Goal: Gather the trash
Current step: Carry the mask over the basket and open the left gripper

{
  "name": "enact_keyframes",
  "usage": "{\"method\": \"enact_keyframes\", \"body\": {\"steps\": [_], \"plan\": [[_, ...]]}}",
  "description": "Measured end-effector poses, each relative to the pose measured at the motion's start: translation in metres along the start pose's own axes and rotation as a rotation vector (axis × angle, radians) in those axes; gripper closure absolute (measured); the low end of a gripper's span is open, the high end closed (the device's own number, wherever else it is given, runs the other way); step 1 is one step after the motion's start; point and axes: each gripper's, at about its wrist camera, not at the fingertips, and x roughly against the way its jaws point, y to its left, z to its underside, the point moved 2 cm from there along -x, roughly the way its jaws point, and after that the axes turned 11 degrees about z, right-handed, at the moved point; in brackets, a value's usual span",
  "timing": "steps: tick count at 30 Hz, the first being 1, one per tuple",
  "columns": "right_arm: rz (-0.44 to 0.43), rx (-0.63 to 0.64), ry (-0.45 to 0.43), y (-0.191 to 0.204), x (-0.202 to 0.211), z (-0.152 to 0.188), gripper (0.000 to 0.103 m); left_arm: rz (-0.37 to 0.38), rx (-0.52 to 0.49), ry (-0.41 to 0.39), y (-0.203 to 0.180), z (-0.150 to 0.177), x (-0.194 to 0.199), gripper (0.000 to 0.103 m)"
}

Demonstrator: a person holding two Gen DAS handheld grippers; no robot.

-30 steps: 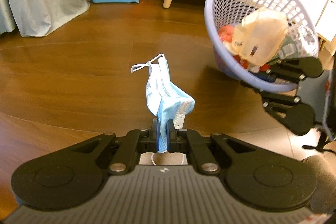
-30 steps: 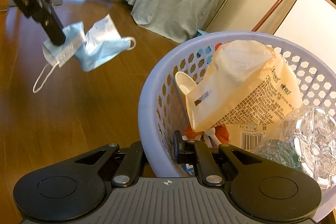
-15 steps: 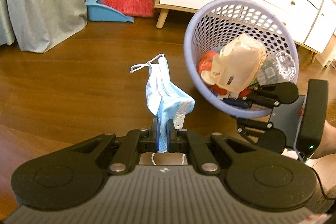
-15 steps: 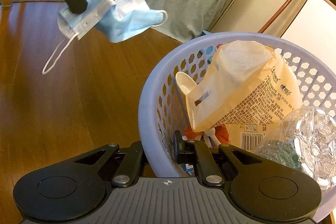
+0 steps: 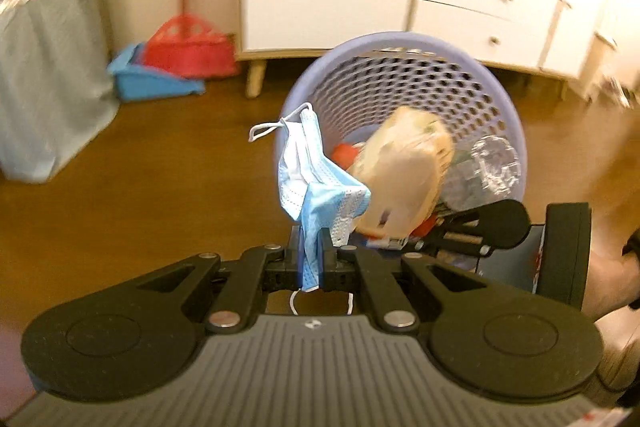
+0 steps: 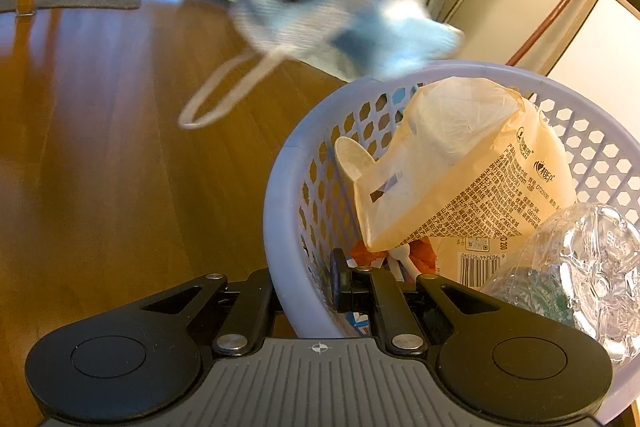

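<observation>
The left gripper (image 5: pixel 310 259) was clamped tight on a blue face mask (image 5: pixel 316 179), its fingers pressed together with the fabric pinched between them and the mask standing up above the tips, one white ear loop (image 5: pixel 266 125) sticking out to the side. The right gripper (image 6: pixel 306 287) was closed on the near rim of the lilac basket (image 6: pixel 280 187), one finger inside the wall and the other outside, holding the basket tilted off the wooden floor (image 6: pixel 100 147). Half a second before, the mask had hung over bare floor to the left of the basket; now it sat in front of the basket's near rim in the left wrist view, and in the right wrist view it was a blurred shape just above the far rim, much closer than it had been. The basket itself had not shifted in the right gripper's grip. Inside it lay a tan plastic bag (image 6: pixel 460 171) with printed text and a barcode, a crumpled clear bottle (image 6: pixel 580 259) against the right side, a pale spoon-like piece (image 6: pixel 352 157) at the left wall, and red and orange scraps (image 6: pixel 420 251) underneath.
</observation>
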Motion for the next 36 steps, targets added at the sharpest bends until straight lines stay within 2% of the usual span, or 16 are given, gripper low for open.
{"method": "enact_keyframes", "body": {"steps": [4, 8, 15, 18, 19, 21, 22, 30, 36], "plan": [[-0.007, 0.001, -0.005, 0.0, 0.0, 0.001, 0.097, 0.035, -0.116, 0.032, -0.011, -0.023, -0.021, 0.099], [-0.01, -0.002, -0.007, 0.001, 0.002, 0.001, 0.097, 0.069, -0.174, 0.045, -0.02, -0.038, -0.048, 0.099], [-0.016, -0.006, -0.01, 0.001, 0.003, -0.001, 0.097, 0.109, -0.167, 0.081, -0.024, -0.052, -0.103, 0.099], [-0.018, -0.01, -0.011, -0.001, 0.004, -0.001, 0.097, 0.091, -0.123, 0.099, -0.015, -0.05, -0.109, 0.092], [-0.019, -0.011, -0.01, 0.0, 0.003, -0.002, 0.097, 0.09, -0.116, 0.095, -0.013, -0.049, -0.106, 0.092], [-0.018, -0.012, -0.011, 0.0, 0.003, -0.003, 0.097, 0.087, -0.1, 0.077, -0.009, -0.046, -0.094, 0.079], [-0.017, -0.013, -0.01, 0.0, 0.003, -0.004, 0.097, 0.085, -0.087, 0.07, -0.006, -0.045, -0.087, 0.078], [-0.015, -0.014, -0.009, 0.0, 0.002, -0.01, 0.098, 0.001, 0.021, -0.002, 0.021, -0.022, -0.019, 0.076], [-0.019, -0.012, -0.017, 0.001, 0.005, -0.015, 0.099, -0.065, 0.124, -0.02, 0.043, 0.008, 0.022, 0.075]]}}
